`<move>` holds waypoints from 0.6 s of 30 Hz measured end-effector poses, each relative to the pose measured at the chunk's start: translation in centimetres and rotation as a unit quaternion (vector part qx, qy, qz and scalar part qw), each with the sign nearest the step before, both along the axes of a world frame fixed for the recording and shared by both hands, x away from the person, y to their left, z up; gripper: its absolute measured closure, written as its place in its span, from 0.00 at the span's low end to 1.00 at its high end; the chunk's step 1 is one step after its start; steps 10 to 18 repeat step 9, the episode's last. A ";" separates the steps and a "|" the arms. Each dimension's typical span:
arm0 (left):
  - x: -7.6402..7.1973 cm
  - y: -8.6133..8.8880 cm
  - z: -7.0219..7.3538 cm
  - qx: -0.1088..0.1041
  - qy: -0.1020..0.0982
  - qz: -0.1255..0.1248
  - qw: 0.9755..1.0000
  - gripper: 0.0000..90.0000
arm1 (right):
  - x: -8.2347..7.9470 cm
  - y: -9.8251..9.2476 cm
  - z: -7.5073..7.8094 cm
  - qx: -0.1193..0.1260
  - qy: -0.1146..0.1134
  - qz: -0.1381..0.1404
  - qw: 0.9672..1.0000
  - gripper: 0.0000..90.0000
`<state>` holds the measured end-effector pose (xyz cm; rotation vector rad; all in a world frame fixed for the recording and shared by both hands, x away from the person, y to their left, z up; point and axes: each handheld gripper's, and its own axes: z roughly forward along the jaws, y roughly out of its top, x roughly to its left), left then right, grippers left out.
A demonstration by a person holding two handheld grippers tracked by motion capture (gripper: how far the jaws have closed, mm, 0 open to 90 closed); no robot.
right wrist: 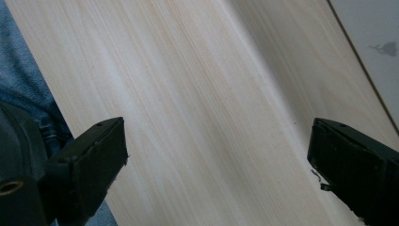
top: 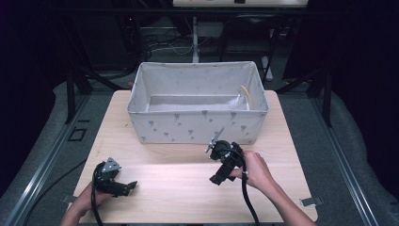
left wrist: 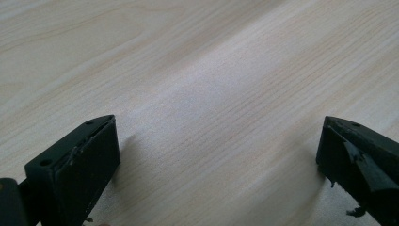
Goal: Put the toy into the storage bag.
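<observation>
Nothing gripped at present; left claw (top: pixel 133 184) low over the bare counter (top: pixel 179 188), jaws spread wide and empty; right claw (top: pixel 217 179) just in front of the fabric bin (top: pixel 197 123), likewise wide open and empty; something thin and yellowish (top: pixel 246 94) inside the bin at its right end, hard to identify; probably near the finish, or between items.
</observation>
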<state>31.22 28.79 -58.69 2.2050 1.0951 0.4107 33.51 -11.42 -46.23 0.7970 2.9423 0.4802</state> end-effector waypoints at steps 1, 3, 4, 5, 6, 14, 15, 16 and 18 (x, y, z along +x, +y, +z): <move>0.0 0.0 0.0 0.000 0.000 0.000 1.000 0.00 | -0.2 -0.1 -0.2 -0.006 -0.004 0.002 1.000 0.07; 0.0 0.0 0.0 0.000 0.000 -0.001 1.000 0.00 | -0.5 -0.2 -0.6 -0.010 -0.008 0.000 1.000 0.07; 0.0 0.0 0.0 0.000 0.000 -0.001 1.000 0.00 | -0.7 -0.4 -0.8 -0.006 -0.006 -0.004 1.000 0.08; 0.0 0.0 0.0 0.000 0.000 -0.001 1.000 0.00 | -1.0 -0.6 -0.9 -0.010 -0.010 -0.005 1.000 0.09; 0.0 0.0 0.0 0.000 0.000 -0.001 1.000 0.00 | -1.3 -0.8 -1.2 -0.005 -0.013 -0.010 1.000 0.09; 0.0 0.0 0.0 0.000 0.000 -0.001 1.000 0.00 | -2.1 -1.5 -1.7 -0.010 -0.019 -0.018 1.000 0.10; 0.0 0.0 0.0 0.000 0.000 -0.001 1.000 0.00 | -2.1 -1.5 -1.7 -0.010 -0.019 -0.018 1.000 0.10; 0.0 0.0 0.0 0.000 0.000 -0.001 1.000 0.00 | -2.1 -1.5 -1.7 -0.010 -0.019 -0.018 1.000 0.10; 0.0 0.0 0.0 0.000 0.000 -0.001 1.000 0.00 | -2.1 -1.5 -1.7 -0.010 -0.019 -0.018 1.000 0.10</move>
